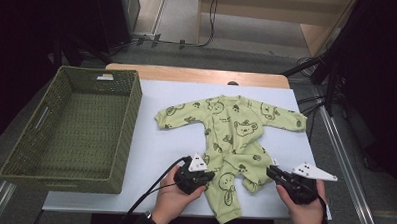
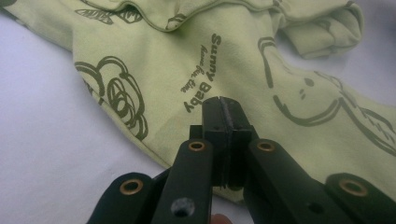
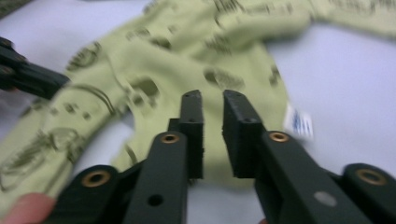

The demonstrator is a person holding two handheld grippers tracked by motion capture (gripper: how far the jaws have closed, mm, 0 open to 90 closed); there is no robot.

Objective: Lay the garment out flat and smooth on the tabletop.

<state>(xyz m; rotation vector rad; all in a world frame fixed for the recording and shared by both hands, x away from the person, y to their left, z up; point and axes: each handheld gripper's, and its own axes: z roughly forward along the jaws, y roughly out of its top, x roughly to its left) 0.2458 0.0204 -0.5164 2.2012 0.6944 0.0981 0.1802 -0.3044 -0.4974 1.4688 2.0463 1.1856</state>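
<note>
A light green baby romper (image 1: 233,128) with dark bear prints lies spread flat on the white table cover (image 1: 160,140), neck away from me. My left gripper (image 1: 209,175) rests at the left edge of its lower legs. In the left gripper view the jaws (image 2: 223,102) are pressed together over the printed cloth (image 2: 154,51), with no fabric visible between them. My right gripper (image 1: 271,171) is at the right edge of the legs. Its jaws (image 3: 212,95) stand a narrow gap apart above the romper (image 3: 187,56), with nothing between them.
A large green woven basket (image 1: 128,122) stands on the left side of the table. A white label (image 3: 299,122) sticks out of the romper's hem. Dark stand legs (image 1: 328,71) and cables are beyond the table's right edge. The other gripper (image 3: 28,77) shows at the left.
</note>
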